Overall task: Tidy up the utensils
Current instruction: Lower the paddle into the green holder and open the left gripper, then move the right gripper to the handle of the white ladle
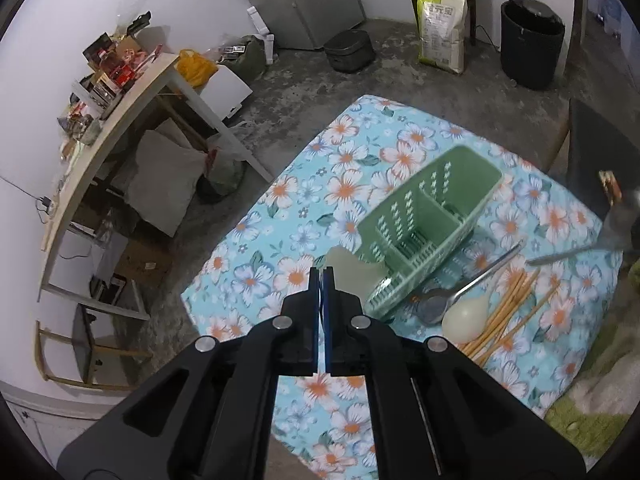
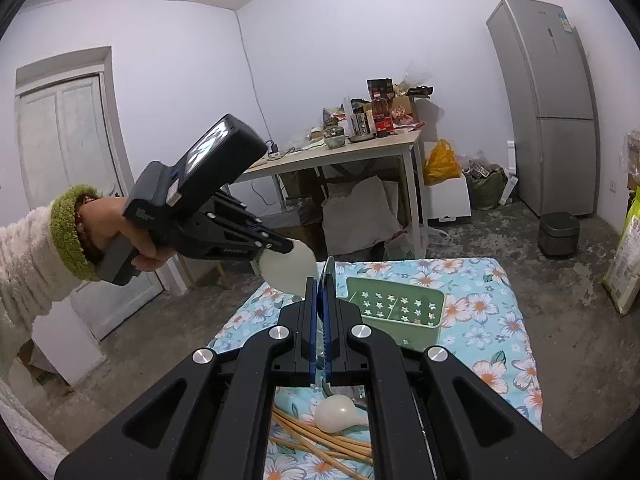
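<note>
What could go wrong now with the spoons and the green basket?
1. The left gripper pinches the cream spoon only at one end, so it might slip and fall, perhaps past the table's edge.
2. The right gripper holds a thin metal utensil close by; the two could bump over the green basket.
3. A careless sweep could scatter the loose chopsticks.
</note>
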Demonstrator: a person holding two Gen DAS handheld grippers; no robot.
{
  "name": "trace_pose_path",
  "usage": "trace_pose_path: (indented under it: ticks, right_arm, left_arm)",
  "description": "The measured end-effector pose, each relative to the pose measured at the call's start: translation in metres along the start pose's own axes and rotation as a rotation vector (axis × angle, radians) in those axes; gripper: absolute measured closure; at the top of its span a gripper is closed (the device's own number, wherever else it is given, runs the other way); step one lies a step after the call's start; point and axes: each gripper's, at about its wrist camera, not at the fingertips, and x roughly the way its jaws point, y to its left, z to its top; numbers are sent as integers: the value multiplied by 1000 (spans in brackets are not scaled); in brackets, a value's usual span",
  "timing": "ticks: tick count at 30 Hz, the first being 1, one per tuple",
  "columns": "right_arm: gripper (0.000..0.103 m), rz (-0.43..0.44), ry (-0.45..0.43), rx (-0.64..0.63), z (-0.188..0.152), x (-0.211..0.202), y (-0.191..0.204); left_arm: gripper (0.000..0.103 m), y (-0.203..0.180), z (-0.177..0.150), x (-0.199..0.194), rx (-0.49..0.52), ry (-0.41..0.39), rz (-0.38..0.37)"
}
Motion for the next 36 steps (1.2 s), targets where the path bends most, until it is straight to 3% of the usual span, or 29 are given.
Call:
trace_pose_path:
  ticks: [2,4,6,10,13,16,19,23,30,35,36]
  right_arm:
    - [100,-5,-5,0,3,2,-3]
    - [100,-8,-16,-4,9,1,-7]
    - [100,-1,-36,-1,21,1,-14]
    - [100,23,-92,-1,50,-1,-26]
    - [100,54,-136,3,73,3,-35]
    - [100,84,-158,11,87,15,-43]
    - [100,92,-136,22,89,35,-51]
    - [100,36,-61,9,73,71,-58]
    - [100,-35,88,-53,25,118,-63]
    - [95,-89,181,-87,11,127,-57]
    - [86,-92,174,-85,11,122,-56]
  left_arm:
    - [95,7,4,0,-58,-36,-50]
    - [66,19,5,-4,-143,-103,-93]
    - [54,38,-2,-16,-282,-230,-113]
    - [43,67,-40,-31,-550,-391,-175]
    - [35,66,-75,-28,-652,-439,-174]
    - [30,51,-120,-13,-771,-446,-138]
    - [28,36,-150,-2,-811,-433,-98]
    - [26,17,-180,11,-868,-380,-76]
    - [20,-20,-193,29,-813,-317,-36]
    - [17,-37,-191,43,-767,-273,-137]
    - [16,-38,-192,46,-774,-268,-154]
